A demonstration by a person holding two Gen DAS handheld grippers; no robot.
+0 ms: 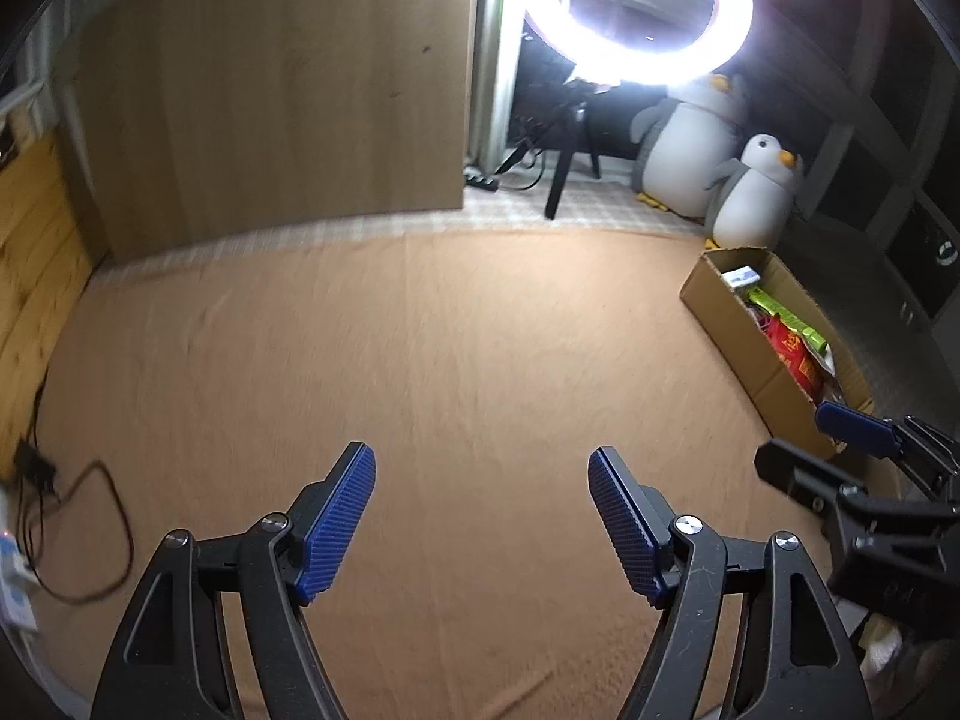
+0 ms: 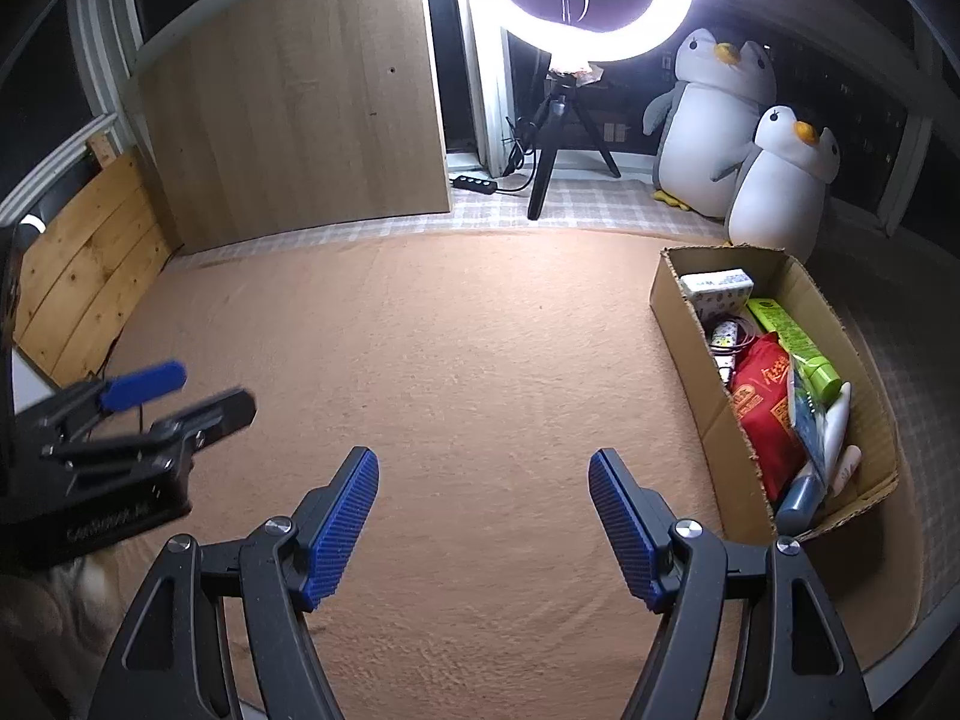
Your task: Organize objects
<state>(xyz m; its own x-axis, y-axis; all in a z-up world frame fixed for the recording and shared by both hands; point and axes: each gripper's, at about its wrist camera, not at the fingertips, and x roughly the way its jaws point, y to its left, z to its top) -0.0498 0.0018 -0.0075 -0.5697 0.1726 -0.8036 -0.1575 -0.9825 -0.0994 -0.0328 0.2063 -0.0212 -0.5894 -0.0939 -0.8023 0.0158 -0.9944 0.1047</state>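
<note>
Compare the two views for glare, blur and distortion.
Left wrist view: ring light blows out, wooden panel smeared by motion blur. Right wrist view: sharper, same glare, cardboard box crisp. Both bend straight edges, fisheye-style.

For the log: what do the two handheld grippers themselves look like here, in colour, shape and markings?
Both match. The left gripper and right gripper have black plastic linkage arms with triangular cut-outs and silver pivot screws. Each finger ends in a flat blue ribbed pad. Seen from the right wrist camera, the left gripper's black body carries faint, unreadable lettering. No sleeves or gripper cables show.
</note>
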